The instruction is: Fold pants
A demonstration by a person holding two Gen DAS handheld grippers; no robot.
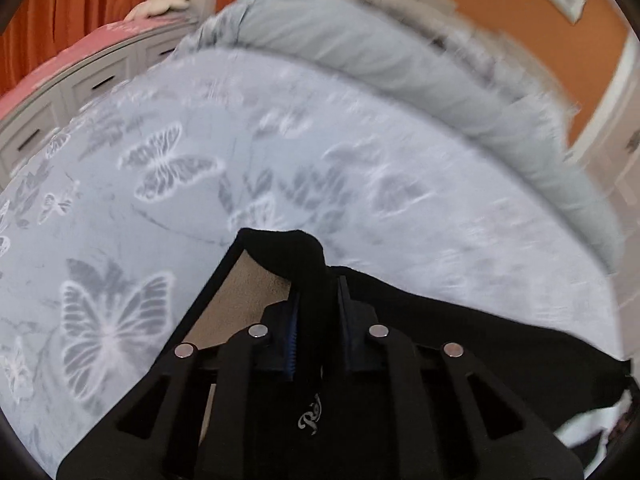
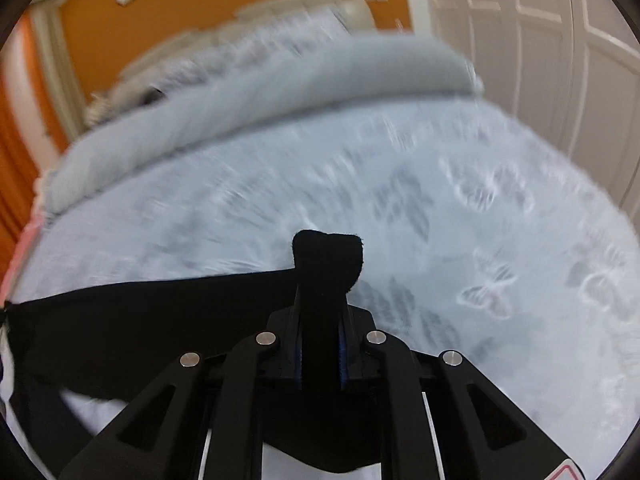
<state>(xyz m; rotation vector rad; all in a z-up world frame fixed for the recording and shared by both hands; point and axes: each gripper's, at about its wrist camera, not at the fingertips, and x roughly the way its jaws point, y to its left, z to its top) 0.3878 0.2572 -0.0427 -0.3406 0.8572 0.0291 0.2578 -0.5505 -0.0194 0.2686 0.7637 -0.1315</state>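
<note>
Right now I have the black pants (image 1: 460, 332) pinched in both grippers and lifted over the butterfly bedspread (image 1: 168, 208); my left gripper (image 1: 316, 300) is clamped on a bunched corner of the cloth, which sticks up past the tips, and my right gripper (image 2: 322, 312) is clamped the same way on another corner; the jaws of both stand narrow with only fabric between them. Between the 2 grips the edge of the garment runs taut, stretching off to the right in the left view and to the left in the right view; the rest hangs below, and I cannot tell how much of it touches the bed. A rolled grey blanket (image 1: 400, 64) lies across the far side of the bed, well apart from the pants.

From here I judge the main risk to be slippage; each grip holds a thick wad rather than a flat hem, so a sharp tug could pull a layer free and leave 1 corner drooping. Both views are smeared with motion, so if I lay the cloth down at this pace it could land skewed or creased, and the fold line would be crooked. Pulling my hands too far apart could also drag the fabric out of the pads.
</note>
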